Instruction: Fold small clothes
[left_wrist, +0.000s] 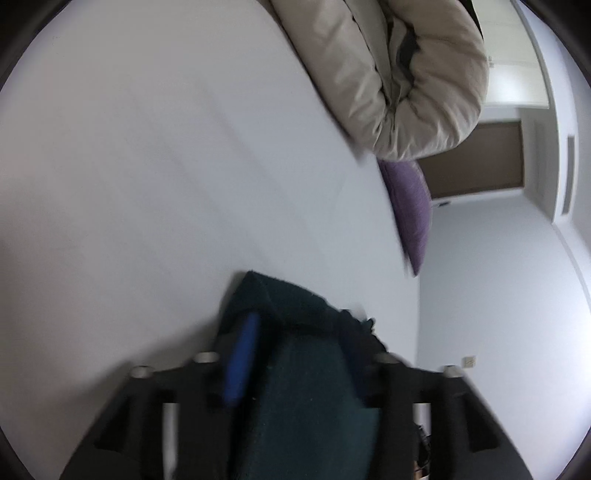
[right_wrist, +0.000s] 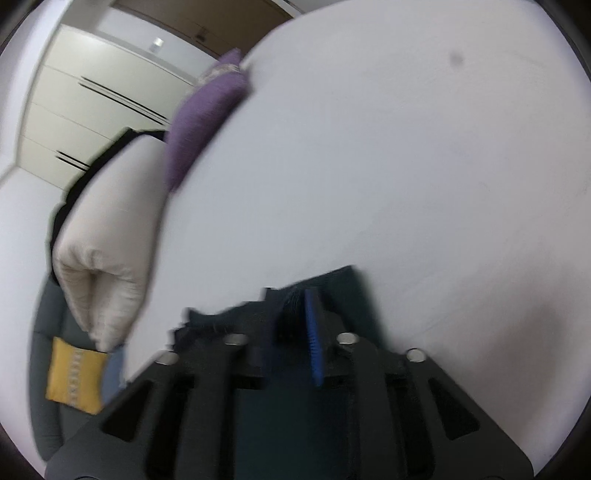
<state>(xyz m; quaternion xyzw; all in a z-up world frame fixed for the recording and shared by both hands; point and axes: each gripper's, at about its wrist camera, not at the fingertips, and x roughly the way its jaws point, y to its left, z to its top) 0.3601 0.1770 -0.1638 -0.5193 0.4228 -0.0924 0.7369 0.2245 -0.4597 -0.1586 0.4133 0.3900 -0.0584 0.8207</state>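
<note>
Left gripper (left_wrist: 295, 354): jaws pinching the dark teal garment (left_wrist: 310, 398), cloth filling the gap between them; blue pad (left_wrist: 242, 360) on one finger pressed against the fabric.
Right gripper (right_wrist: 295, 325): jaws pinching the dark teal garment (right_wrist: 291, 417); blue pad (right_wrist: 314, 334) edge-on against a bunched fold of cloth.
Garment, left wrist view: held between the jaws, rising past the fingertips and draping back toward the camera; dark frayed edge just right of the jaws.
Garment, right wrist view: bunched between the jaws, loose dark edge trailing left of them, a flat corner showing just beyond the fingertips.
Bed (left_wrist: 147, 166): white surface beyond and left of the left jaws; in the right wrist view (right_wrist: 406, 166) beyond and right of the jaws.
Beige duvet (left_wrist: 399, 74): rolled, far beyond the left jaws, to the right; in the right wrist view (right_wrist: 110, 229) left of the jaws.
Purple cushion (left_wrist: 410, 206): at the bed edge, beyond the jaws, touching the duvet; (right_wrist: 199, 118) in the right wrist view.
Yellow cushion (right_wrist: 74, 376): far left of the right jaws, on a grey seat (right_wrist: 48, 406).
Image sharpness: motion blur in both views; contact between garment and bed not determinable.
</note>
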